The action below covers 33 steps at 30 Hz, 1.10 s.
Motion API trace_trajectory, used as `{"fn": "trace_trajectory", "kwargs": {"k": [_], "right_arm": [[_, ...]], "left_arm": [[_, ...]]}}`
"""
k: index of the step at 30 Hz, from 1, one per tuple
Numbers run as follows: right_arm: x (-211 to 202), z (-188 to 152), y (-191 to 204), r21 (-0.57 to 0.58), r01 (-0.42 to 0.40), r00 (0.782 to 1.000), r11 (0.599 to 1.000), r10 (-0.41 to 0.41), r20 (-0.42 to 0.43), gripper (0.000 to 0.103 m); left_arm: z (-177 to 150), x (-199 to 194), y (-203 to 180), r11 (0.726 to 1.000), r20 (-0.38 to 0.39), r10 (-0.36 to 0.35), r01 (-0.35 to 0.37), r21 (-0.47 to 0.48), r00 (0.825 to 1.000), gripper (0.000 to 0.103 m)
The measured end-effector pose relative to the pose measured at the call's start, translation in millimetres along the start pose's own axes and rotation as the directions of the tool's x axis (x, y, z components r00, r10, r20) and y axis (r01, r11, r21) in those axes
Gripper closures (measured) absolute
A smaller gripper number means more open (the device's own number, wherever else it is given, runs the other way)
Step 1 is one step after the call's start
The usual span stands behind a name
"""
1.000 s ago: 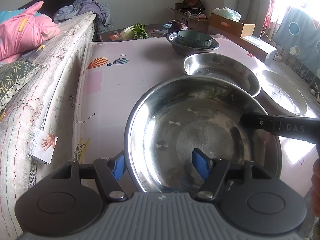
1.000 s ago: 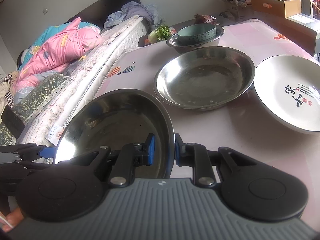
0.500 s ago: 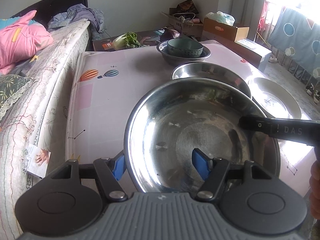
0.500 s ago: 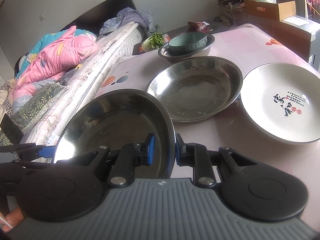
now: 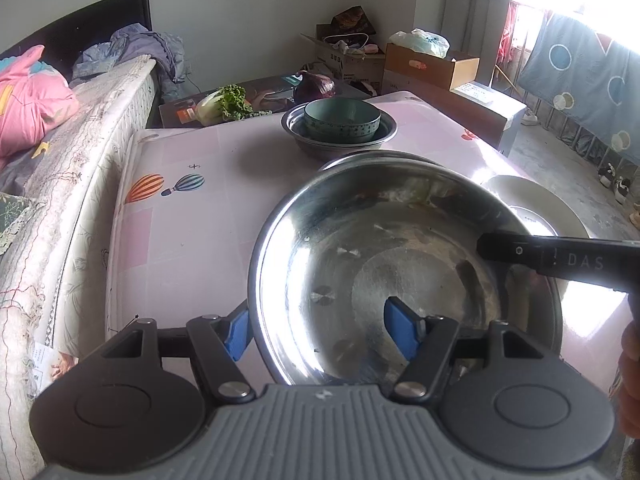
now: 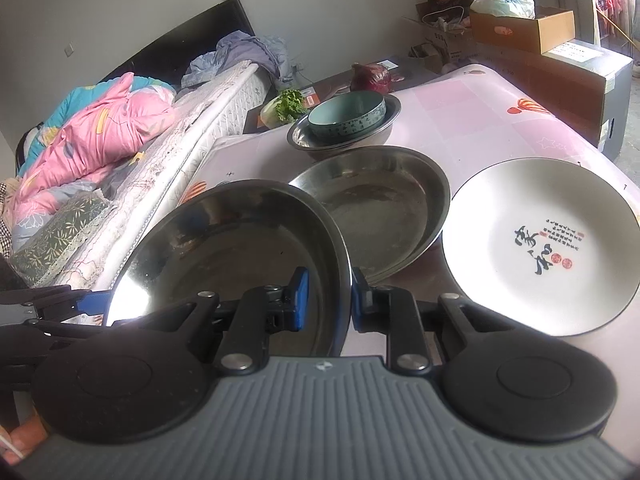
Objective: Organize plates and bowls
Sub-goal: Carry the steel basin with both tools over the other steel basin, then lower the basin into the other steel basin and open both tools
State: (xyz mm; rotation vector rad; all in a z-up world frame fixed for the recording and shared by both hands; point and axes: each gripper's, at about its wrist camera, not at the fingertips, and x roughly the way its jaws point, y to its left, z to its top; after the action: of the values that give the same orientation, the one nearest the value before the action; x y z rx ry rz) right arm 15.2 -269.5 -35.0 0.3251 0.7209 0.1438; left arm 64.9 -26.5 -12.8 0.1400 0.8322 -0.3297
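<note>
Right wrist view — steel plate's [image 6: 240,248] rim pinched between right tool's [image 6: 326,300] pads.

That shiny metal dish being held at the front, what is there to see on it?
The steel dish is round, wide and shallow, with a rolled rim and a flat bottom, polished but smudged. It is tilted, and its far edge overlaps a second steel dish. The right gripper pinches its rim. The left gripper straddles the opposite rim, one blue finger inside and one outside.

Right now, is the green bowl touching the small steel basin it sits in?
Touching. The right wrist view shows the green bowl nested inside the small steel basin, resting in it.
</note>
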Motion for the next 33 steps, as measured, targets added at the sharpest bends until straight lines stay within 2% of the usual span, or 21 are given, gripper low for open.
{"fn": "trace_trajectory", "kwargs": {"k": [9,15,24,33], "right_arm": [[14,25,-30,0.045,0.028,1.000,0.999,-0.028,0.005,0.081],[33,42,-48,0.065,0.046,0.999,0.997,-0.046,0.000,0.080],[59,53,-70,0.091,0.064,0.997,0.994,-0.061,-0.036,0.080],[73,60,-78,0.091,0.074,0.996,0.993,-0.068,-0.059,0.080]], "left_arm": [[39,27,-16,1.000,0.011,-0.011,0.011,0.018,1.000,0.034],[57,55,-22,1.000,-0.017,-0.025,0.026,0.014,1.000,0.034],[69,90,-28,0.999,-0.072,-0.044,0.045,0.017,0.996,0.034],[71,104,-25,0.998,-0.102,-0.056,0.057,0.010,0.993,0.034]]}}
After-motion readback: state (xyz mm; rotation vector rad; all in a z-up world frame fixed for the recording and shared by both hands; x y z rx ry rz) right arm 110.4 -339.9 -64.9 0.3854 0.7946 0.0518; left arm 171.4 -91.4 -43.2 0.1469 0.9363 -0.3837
